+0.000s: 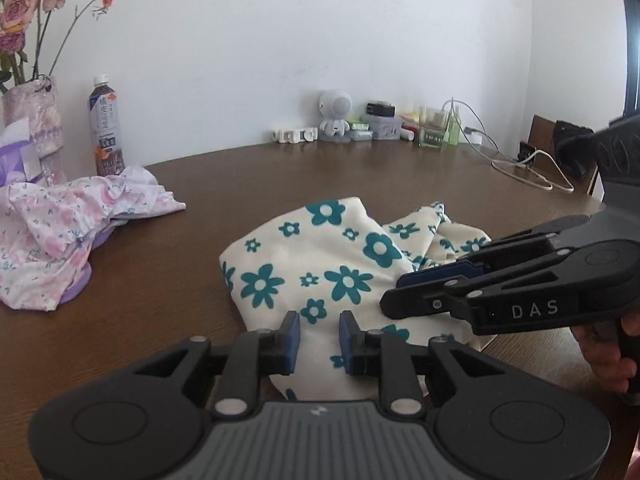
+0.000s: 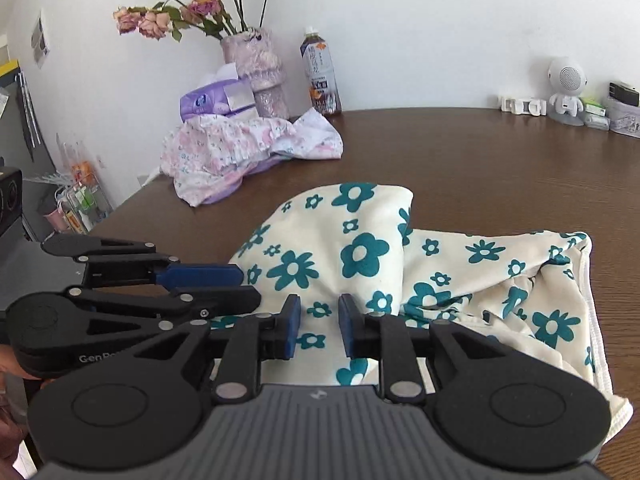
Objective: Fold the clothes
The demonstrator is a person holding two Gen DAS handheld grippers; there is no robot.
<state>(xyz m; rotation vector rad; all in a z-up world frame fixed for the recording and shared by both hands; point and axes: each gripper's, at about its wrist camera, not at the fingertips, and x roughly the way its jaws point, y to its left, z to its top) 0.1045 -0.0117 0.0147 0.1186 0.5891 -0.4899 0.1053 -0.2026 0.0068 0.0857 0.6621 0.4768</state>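
two garments [image 1: 320, 264] [image 2: 224, 152] (bottle [image 1: 105, 128] behind)

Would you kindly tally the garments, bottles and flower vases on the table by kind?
Garments: 2, cream cloth with teal flowers, pink floral cloth
Bottles: 1, dark tea bottle
Vases: 1, pink wrapped vase
Total: 4

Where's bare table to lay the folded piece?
Free: the table between the floral cloth and the back-wall clutter, and between it and the pink pile. Crowded: around the vase and bottle.
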